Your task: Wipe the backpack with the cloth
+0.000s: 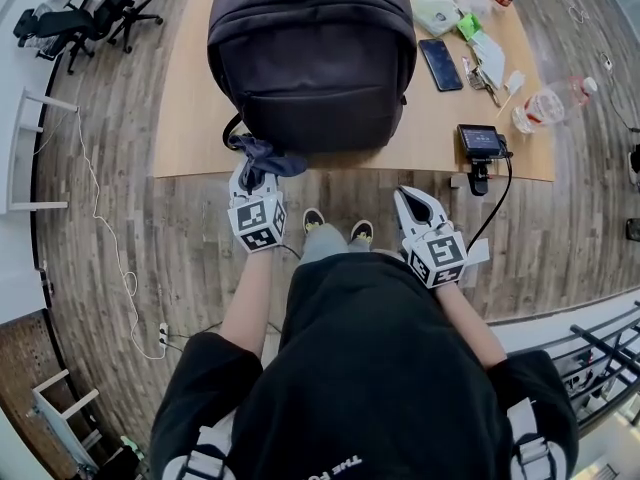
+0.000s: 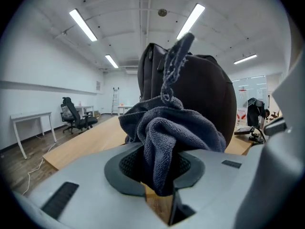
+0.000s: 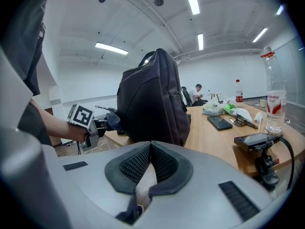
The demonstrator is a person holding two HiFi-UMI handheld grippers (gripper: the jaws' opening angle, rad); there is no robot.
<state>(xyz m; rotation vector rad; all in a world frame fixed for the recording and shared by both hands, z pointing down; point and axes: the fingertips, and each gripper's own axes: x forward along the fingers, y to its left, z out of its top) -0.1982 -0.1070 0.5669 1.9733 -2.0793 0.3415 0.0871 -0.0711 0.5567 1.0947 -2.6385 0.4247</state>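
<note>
A dark backpack (image 1: pixel 310 58) stands upright on the wooden table (image 1: pixel 190 118), close to its near edge. My left gripper (image 1: pixel 255 183) is shut on a bunched dark grey-blue cloth (image 1: pixel 265 158) at the table's edge, just below the backpack's front lower left corner. In the left gripper view the cloth (image 2: pixel 171 132) bulges out of the shut jaws with the backpack (image 2: pixel 200 94) right behind it. My right gripper (image 1: pixel 415 208) hangs off the table's near edge to the right, shut with nothing in it. Its own view shows the backpack (image 3: pixel 150 99) and the cloth (image 3: pixel 110 119).
To the right of the backpack lie a phone (image 1: pixel 440 64), a plastic bottle (image 1: pixel 550 103) and small clutter. A small screen device (image 1: pixel 480 143) with a cable is clamped at the table's near edge. Office chairs (image 1: pixel 90 13) stand far left on the wooden floor.
</note>
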